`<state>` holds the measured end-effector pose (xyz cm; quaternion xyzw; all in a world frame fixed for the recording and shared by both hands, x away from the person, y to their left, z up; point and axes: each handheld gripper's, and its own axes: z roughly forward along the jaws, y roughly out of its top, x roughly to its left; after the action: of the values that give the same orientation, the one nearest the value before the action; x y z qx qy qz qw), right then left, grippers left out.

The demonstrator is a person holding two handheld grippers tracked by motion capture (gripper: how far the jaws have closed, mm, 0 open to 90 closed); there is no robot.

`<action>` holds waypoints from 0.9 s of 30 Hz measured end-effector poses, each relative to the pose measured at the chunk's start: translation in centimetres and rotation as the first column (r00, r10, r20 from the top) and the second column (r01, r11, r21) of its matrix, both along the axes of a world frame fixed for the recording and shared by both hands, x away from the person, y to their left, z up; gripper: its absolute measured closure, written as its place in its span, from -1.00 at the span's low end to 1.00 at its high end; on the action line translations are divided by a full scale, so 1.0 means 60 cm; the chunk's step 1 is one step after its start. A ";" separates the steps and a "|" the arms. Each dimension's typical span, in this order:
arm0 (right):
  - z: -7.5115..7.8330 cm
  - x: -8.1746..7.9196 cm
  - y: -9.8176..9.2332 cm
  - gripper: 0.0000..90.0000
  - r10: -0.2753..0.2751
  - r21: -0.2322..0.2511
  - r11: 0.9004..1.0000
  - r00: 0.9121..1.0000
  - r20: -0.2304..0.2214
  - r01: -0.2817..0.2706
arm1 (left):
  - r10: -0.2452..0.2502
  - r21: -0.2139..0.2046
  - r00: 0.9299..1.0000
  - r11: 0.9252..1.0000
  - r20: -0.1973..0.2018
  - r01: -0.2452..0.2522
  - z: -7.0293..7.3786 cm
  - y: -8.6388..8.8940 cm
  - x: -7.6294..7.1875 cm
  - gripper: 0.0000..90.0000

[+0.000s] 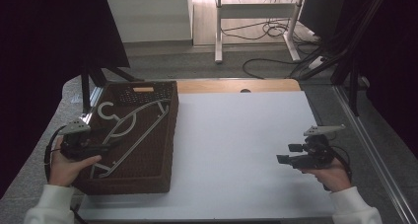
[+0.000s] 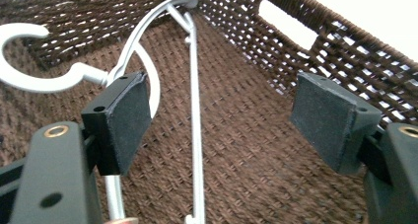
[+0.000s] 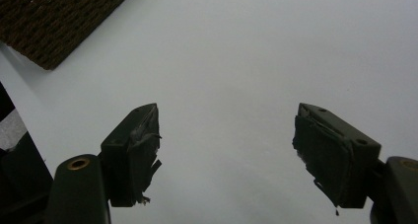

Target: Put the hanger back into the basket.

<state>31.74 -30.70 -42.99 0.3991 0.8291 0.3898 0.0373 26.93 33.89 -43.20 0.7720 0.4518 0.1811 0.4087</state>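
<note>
Left gripper (image 2: 219, 123) hung open over the brown woven basket (image 2: 315, 56), the white metal clothes hanger (image 2: 196, 135) lying loose between its jaws.

Both tongs gape wide with nothing pinched: left tongs (image 2: 217, 115) angled downward, right tongs (image 3: 226, 155) held level.

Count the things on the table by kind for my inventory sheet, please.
Dark brown woven rectangular basket: 1
White plastic clothes hanger, lying in the basket: 1
Black two-jaw tongs, left and right, both open: 2
Total: 4
</note>
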 end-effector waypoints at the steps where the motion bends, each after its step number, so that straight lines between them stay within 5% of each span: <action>1: 0.000 0.001 0.001 -0.43 0.001 0.003 1.000 1.000 0.000 -0.001 | -0.001 -0.004 1.000 1.000 0.002 0.001 0.001 -0.002 -0.002 -0.49; 7: 0.000 0.002 0.005 -0.44 0.014 0.000 1.000 1.000 0.013 -0.014 | -0.032 -0.051 0.999 0.998 0.034 0.034 0.012 -0.021 -0.012 -0.50; 17: 0.001 -0.005 0.009 -0.44 0.024 0.004 1.000 0.999 0.038 -0.024 | -0.089 -0.051 0.995 0.994 0.048 0.092 0.019 -0.076 -0.020 -0.51; 27: -0.004 -0.003 0.023 -0.49 0.013 -0.030 0.999 0.997 0.077 -0.011 | -0.103 -0.074 0.995 0.992 0.012 0.103 0.008 -0.127 -0.033 -0.51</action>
<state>31.59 -29.30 -43.25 0.3780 0.8351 0.3929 0.0731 24.93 26.26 -42.73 0.7779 0.4162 0.1459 0.4476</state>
